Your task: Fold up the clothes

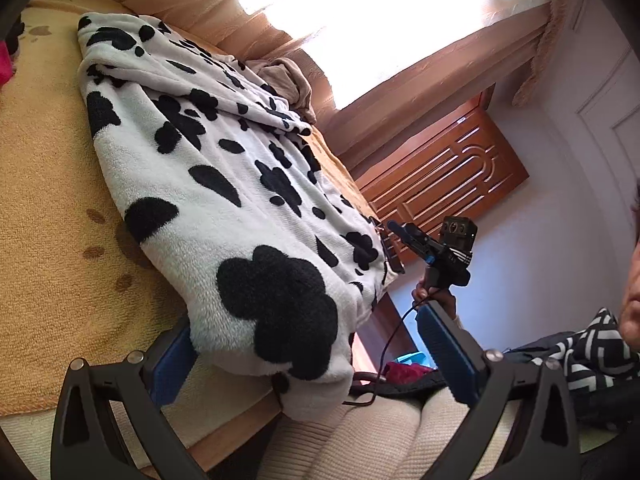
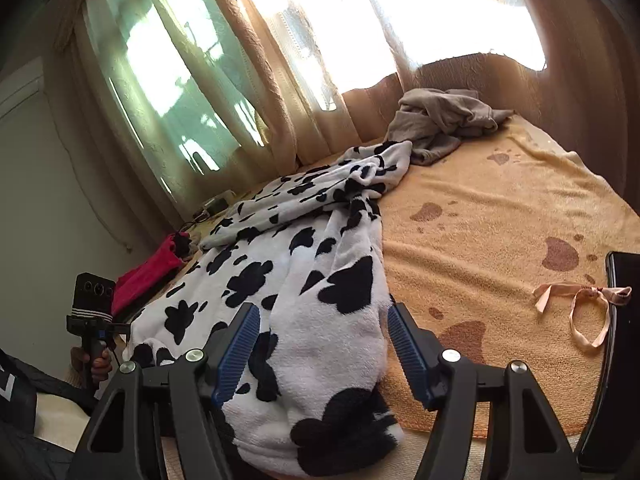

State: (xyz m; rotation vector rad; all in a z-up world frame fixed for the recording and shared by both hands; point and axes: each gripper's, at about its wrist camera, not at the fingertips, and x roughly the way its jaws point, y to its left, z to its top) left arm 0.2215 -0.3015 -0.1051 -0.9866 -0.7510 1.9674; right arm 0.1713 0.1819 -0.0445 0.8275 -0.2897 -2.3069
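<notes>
A white fleece garment with black cow patches (image 1: pixel 224 168) lies spread lengthwise on the orange paw-print bed blanket (image 1: pixel 44 208). My left gripper (image 1: pixel 312 360) is open wide at its near hem, and the fabric drapes over the left pad (image 1: pixel 172 368). At the far corner, the right gripper (image 1: pixel 394 236) is held in a hand. In the right wrist view the garment (image 2: pixel 320 280) runs away from me. Its thick end fills the gap of my right gripper (image 2: pixel 324 354), whose jaws stand partly open beside the fabric without squeezing it. The left gripper (image 2: pixel 116 326) shows at the left.
A crumpled grey garment (image 2: pixel 444 124) lies at the bed's far end by the curtains. A red cloth (image 2: pixel 148 272) sits at the left side, a pink ribbon (image 2: pixel 580 312) and a dark flat object (image 2: pixel 616 360) at the right. The person's cream-trousered legs (image 1: pixel 360 440) are beside the bed.
</notes>
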